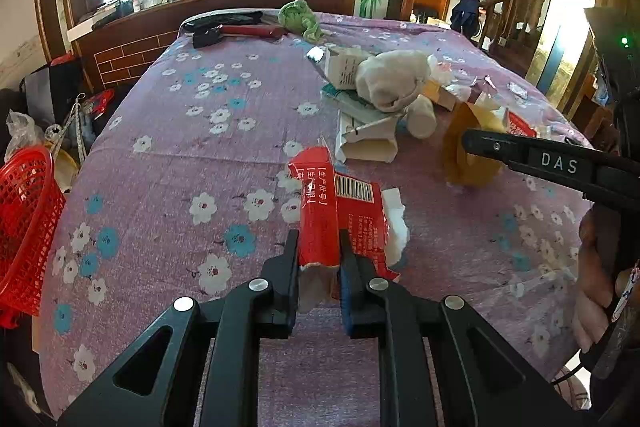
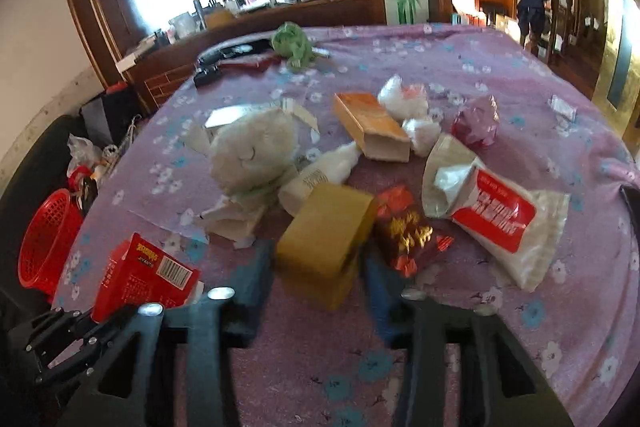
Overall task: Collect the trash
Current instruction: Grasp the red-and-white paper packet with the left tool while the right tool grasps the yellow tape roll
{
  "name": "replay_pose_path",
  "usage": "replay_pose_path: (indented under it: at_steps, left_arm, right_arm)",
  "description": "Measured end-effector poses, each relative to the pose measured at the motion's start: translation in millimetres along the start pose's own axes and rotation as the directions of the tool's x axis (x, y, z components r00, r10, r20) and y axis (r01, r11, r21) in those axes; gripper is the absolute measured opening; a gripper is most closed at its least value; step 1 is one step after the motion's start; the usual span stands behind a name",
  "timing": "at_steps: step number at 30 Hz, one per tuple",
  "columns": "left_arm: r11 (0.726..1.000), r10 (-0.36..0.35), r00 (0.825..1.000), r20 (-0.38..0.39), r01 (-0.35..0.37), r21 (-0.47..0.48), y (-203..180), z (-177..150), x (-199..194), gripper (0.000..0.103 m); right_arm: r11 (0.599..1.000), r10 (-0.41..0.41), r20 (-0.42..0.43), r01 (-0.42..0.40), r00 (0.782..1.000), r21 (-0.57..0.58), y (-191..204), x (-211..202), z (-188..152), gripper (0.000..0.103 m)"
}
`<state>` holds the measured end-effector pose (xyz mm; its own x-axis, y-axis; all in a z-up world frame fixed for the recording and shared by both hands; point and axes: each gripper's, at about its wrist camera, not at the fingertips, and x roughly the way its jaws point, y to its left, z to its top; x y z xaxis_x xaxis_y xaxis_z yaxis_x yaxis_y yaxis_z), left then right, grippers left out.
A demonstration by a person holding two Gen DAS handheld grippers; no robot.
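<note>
Left gripper clamps red carton; trash pile beyond

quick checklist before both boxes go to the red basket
1. Left gripper shut on the red box: ok.
2. Right gripper around the yellow box: box sits between the fingers, but the view is blurred, firm grip: cannot tell.
3. Red basket within view at the table's left edge: ok.
4. Basket free to take more: inside hidden, cannot tell.
5. Red box intact: torn open, loose flaps, not ok.
</note>
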<state>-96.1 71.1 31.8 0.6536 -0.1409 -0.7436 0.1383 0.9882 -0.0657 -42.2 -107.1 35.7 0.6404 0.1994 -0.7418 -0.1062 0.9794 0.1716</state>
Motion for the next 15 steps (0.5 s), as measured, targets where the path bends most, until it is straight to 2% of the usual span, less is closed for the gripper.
replay_pose_path:
  at_steps: [2,5,8,11,15]
  left_arm:
    - [1.0,0.004,1.0,-0.007,-0.004,-0.004,0.3,-0.3,2.7,0.018]
    - [1.0,0.011,1.0,-0.012,-0.011,-0.023,2.1,0.6,7.7,0.036]
    - [0.999,0.019,1.0,-0.024,-0.02,-0.031,2.8,2.2,15.3,0.037]
    - [0.999,0.0,0.999,-0.047,-0.001,-0.039,2.6,2.5,23.2,0.016]
    - [0.999,-0.006,1.0,-0.023,0.005,-0.05,4.0,0.7,17.5,0.015]
  right_arm:
    - [0.999,-0.043,0.008,0.043,0.999,0.007,-5.9,-1.7,-2.4,0.032]
    - [0.999,-0.02,0.006,0.02,1.0,0.038,-18.8,-8.4,-7.1,0.033]
    - [0.999,-0.007,0.012,0.007,1.0,0.047,-25.4,-14.1,-10.5,0.033]
    - [0.998,0.022,0.019,-0.023,1.0,0.055,-29.3,-21.7,-15.3,0.033]
    - [0.995,0.082,0.047,-0.084,0.996,0.053,-26.8,-35.1,-22.1,0.033]
